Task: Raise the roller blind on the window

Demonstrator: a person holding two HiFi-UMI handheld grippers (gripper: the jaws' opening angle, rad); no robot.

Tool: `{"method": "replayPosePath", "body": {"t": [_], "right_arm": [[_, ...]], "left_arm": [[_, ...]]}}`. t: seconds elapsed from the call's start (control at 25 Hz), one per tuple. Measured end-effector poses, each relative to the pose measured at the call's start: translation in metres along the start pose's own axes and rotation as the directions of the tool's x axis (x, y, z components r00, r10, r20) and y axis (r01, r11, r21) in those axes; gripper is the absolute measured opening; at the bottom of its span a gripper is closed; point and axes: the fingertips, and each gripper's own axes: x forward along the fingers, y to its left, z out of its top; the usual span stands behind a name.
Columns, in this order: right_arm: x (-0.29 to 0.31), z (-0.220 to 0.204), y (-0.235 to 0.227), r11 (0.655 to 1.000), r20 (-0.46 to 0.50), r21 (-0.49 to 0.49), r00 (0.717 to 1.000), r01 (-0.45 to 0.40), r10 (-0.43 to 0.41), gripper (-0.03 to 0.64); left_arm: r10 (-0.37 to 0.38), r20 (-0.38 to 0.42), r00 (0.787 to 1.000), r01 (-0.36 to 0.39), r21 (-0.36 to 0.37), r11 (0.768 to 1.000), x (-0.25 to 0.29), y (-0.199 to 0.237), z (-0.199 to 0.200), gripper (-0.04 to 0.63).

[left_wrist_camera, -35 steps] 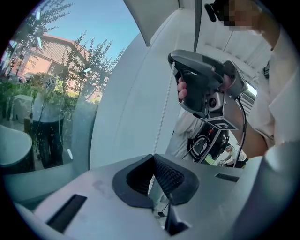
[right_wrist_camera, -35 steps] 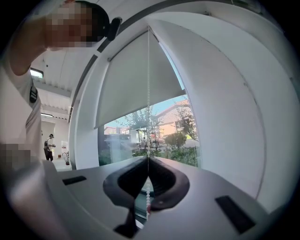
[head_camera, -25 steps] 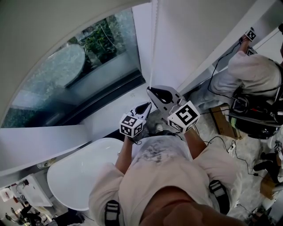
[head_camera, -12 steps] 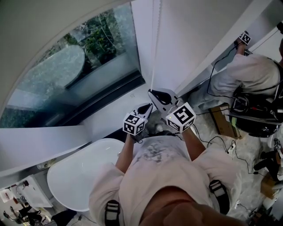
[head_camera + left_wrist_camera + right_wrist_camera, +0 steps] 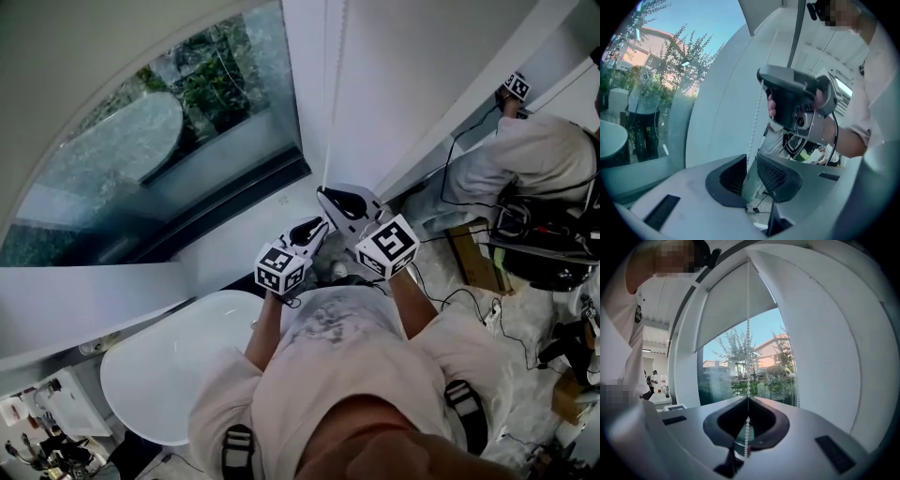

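- Change over the last second: very little. The right gripper (image 5: 748,399) sits at almost the same spot below the window's (image 5: 187,122) lower right corner. The left gripper (image 5: 751,171) drifted slightly toward it and back.
- The hem of the roller blind (image 5: 736,305) shows no shift against the window that can be told from camera sway.
- Judgement: no pull stroke is running. This looks like a pause between hand-over-hand pulls, so the blind has gained no height in this interval.
- Right gripper: jaws pressed together on the bead chain (image 5: 748,348). The chain runs from the jaw tips straight up along the window's right edge to the top of the blind, with a short run of beads hanging below the tips.
- Left gripper: jaws spread, a narrow gap between the pads. It sits just under the right gripper. The chain drops from the right gripper to the mouth of that gap. The left gripper view does not settle whether beads lie inside it, but nothing is pinched.
- Blind: covers the upper part of the window. The glass below its hem is bare, with trees and houses in sight. Judged partly raised, with more to go.
- Next move, as a judgement: close the left jaws on the chain before the right ones let go, or the blind may slip back.
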Motion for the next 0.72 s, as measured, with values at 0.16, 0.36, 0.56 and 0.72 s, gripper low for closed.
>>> {"method": "replayPosePath", "body": {"t": [0.16, 0.36, 0.56, 0.72], "right_arm": [[0.001, 0.001, -0.001, 1.0, 0.002, -0.004, 1.0, 0.001, -0.001, 0.061], [0.002, -0.002, -0.007, 1.0, 0.006, 0.0, 1.0, 0.013, -0.013, 0.061], [-0.002, 0.001, -0.01, 1.0, 0.015, 0.006, 1.0, 0.024, -0.024, 0.061], [-0.004, 0.001, -0.009, 1.0, 0.015, 0.002, 1.0, 0.021, -0.021, 0.061]], "left_arm": [[0.014, 0.081, 0.997, -0.016, 0.032, 0.999, -0.018, -0.004, 0.045, 0.063], [0.032, 0.194, 0.981, -0.046, 0.069, 0.997, -0.043, -0.005, 0.103, 0.063], [0.005, 0.29, 0.957, -0.053, 0.158, 0.986, -0.057, -0.025, 0.167, 0.063], [-0.037, 0.333, 0.942, -0.055, 0.263, 0.963, -0.057, -0.046, 0.217, 0.067]]}}
